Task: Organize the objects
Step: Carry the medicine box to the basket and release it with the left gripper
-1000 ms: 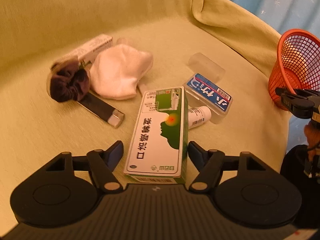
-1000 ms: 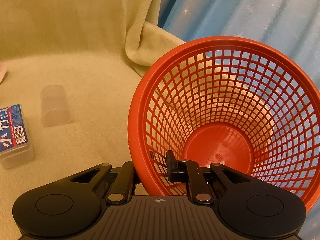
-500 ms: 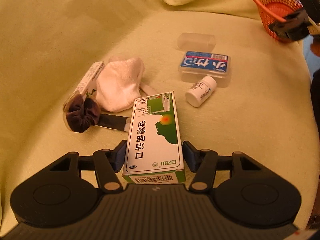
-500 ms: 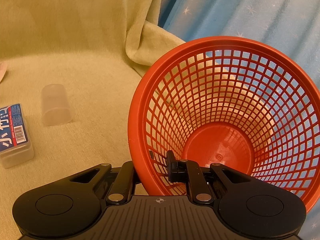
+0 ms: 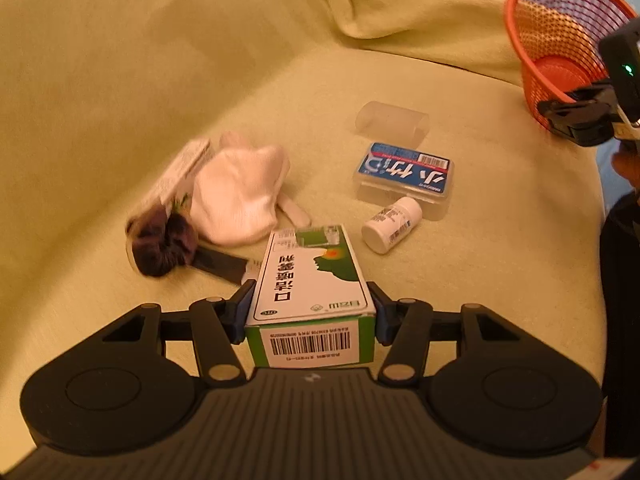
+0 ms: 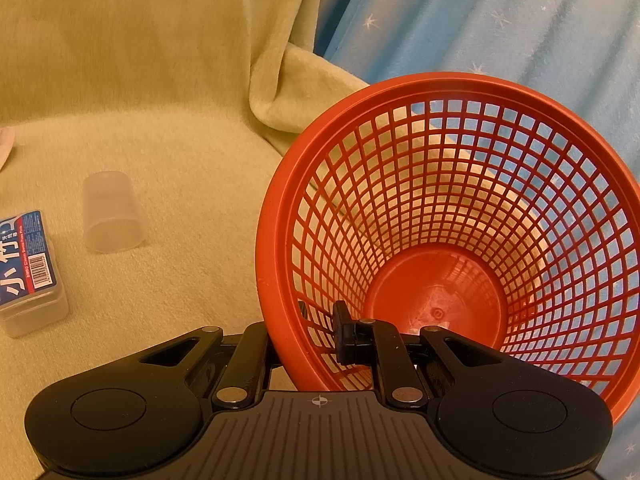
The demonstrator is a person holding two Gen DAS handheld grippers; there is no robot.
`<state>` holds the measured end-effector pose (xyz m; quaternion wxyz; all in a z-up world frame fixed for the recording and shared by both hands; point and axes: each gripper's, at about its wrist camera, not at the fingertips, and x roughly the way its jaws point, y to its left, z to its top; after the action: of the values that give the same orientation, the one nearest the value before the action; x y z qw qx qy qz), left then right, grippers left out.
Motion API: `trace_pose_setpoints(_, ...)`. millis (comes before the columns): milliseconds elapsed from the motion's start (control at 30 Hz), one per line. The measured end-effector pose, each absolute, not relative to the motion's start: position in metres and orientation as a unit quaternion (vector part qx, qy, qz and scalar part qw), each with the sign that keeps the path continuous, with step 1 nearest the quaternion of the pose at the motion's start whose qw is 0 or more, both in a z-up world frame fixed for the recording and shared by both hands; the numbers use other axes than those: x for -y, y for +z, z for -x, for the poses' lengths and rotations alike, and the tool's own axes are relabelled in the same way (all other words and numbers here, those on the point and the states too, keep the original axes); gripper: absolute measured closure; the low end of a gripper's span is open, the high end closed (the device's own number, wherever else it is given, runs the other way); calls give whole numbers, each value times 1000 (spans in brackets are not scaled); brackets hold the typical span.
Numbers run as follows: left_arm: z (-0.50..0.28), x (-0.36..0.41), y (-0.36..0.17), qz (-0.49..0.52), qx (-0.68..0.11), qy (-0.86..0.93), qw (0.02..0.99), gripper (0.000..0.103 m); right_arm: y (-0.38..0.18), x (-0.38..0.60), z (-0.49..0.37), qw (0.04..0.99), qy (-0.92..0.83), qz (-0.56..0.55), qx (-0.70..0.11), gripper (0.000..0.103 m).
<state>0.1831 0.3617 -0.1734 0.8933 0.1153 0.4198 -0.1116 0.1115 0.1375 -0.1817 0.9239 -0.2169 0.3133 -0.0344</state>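
Observation:
My left gripper (image 5: 310, 312) is shut on a green and white medicine box (image 5: 312, 280) and holds it lifted above the cushion. My right gripper (image 6: 304, 332) is shut on the rim of an empty red mesh basket (image 6: 460, 240), which is tilted towards me; the basket also shows at the far right of the left wrist view (image 5: 556, 44). On the yellow-green cushion (image 5: 480, 280) lie a white pill bottle (image 5: 392, 224), a blue-labelled clear case (image 5: 404, 174), a clear cap (image 5: 392, 122), a white sock (image 5: 240, 196) and a dark scrunchie (image 5: 164, 244).
A slim white box (image 5: 180, 172) and a dark flat stick (image 5: 224, 266) lie by the scrunchie. The cushion's back rises behind the objects. A blue starred curtain (image 6: 500, 20) hangs at the right. The clear case (image 6: 28, 272) and cap (image 6: 112, 212) also show in the right wrist view.
My left gripper has closed on the medicine box and lifted it off the cushion, pulling back from the other objects. My right gripper and the basket have stayed put.

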Motion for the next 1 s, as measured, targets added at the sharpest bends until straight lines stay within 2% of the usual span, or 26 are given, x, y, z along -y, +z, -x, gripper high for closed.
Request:
trace_pose_setpoints(200, -184, -368, -197, -73, -453, -91, 884, 52, -181, -138, -112, 924, -33, 218, -314, 93)
trace_pose_setpoints(400, -180, -366, -196, -79, -446, -80, 888, 53, -180, -137, -111, 924, -33, 216, -314, 93)
trace_pose_setpoints(733, -189, -355, -147, -106, -399, -120, 903, 53, -180, -136, -110, 924, -33, 216, -314, 93)
trace_pose_setpoints(1000, -222, -306, -94, -145, -357, -231, 893, 53, -181, -137, -110, 924, -32, 217, -314, 93)
